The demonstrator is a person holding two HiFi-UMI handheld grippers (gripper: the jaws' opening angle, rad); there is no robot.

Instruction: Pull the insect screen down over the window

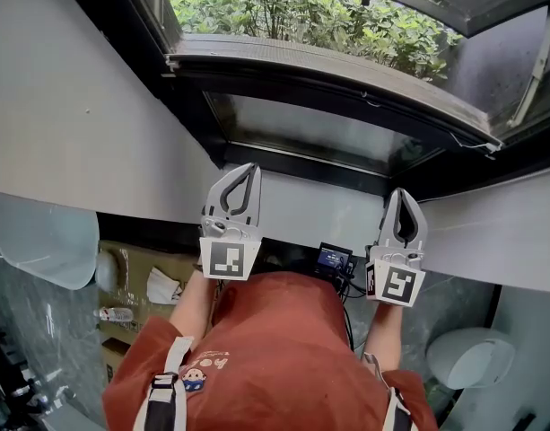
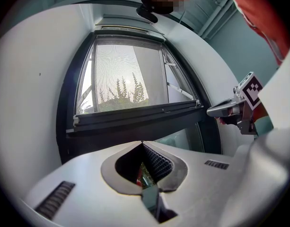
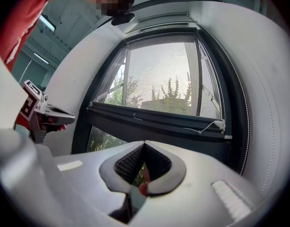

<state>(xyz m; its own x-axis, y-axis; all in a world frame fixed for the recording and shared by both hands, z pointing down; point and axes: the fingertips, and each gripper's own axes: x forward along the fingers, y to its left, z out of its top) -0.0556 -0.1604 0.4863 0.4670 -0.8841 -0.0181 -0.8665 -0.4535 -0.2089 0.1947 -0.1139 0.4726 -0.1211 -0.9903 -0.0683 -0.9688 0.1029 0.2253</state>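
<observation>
Prob. a bathroom: a white basin [image 1: 41, 241] is seen at left, a toilet-like white fixture [image 1: 472, 357] at right, grey marbled tiles [image 1: 41, 330] below a window [image 1: 310, 137].

Open space ahead, dark window bar [image 2: 135, 116] straight across.

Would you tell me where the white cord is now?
In the right gripper view, the white cord lies along the right end of the window's dark crossbar.

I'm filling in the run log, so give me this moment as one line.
left gripper: shut, empty | right gripper: shut, empty | screen bar: partway down, untouched | stage: pull not begun
</observation>
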